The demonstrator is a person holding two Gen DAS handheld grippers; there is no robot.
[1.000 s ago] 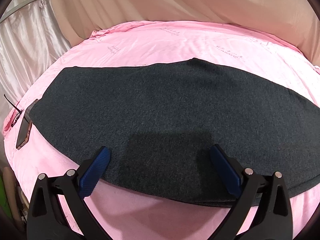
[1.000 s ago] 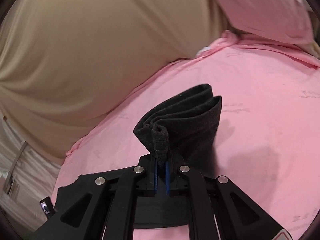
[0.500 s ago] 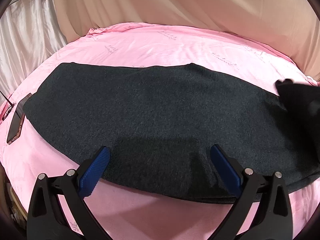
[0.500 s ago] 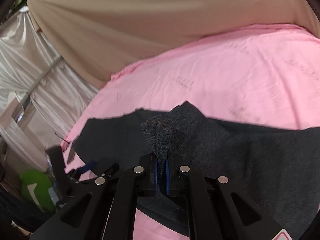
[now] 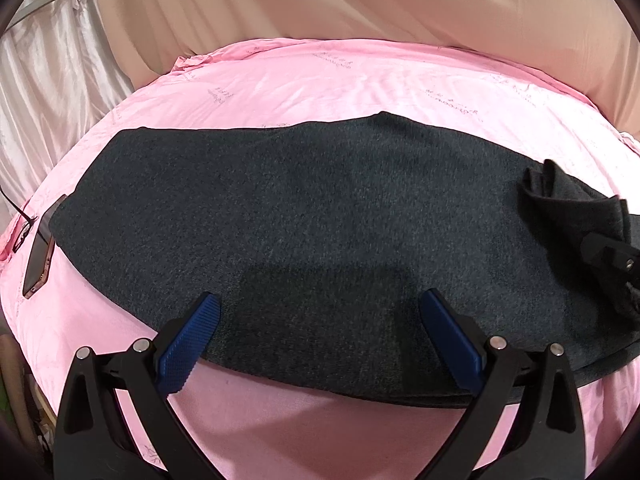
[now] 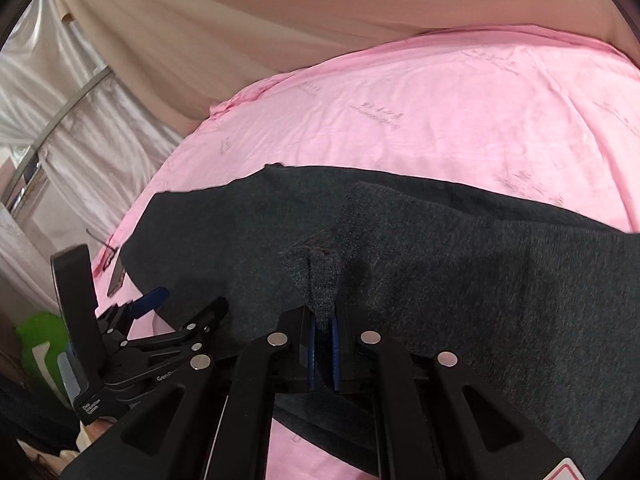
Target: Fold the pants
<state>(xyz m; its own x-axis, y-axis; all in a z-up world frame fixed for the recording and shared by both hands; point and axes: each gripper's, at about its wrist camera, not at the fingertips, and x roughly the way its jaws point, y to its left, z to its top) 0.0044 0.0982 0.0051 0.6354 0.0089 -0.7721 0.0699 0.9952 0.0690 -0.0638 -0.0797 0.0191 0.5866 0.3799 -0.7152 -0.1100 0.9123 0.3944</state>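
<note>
Dark grey knit pants [image 5: 320, 216] lie flat across the pink-sheeted bed [image 5: 360, 80]; the right hand-held gripper [image 6: 323, 344] pinches a bunched end, while the left hand-held gripper [image 5: 320, 332] hovers wide at the near edge.

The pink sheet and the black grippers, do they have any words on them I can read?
"Gen": start of a cut-off word on the left gripper.
"Data Acquisition System": label lower on it, tiny, roughly legible.
Pink sheet: faint grey script, too blurred to read.
Pants: no text.
</note>
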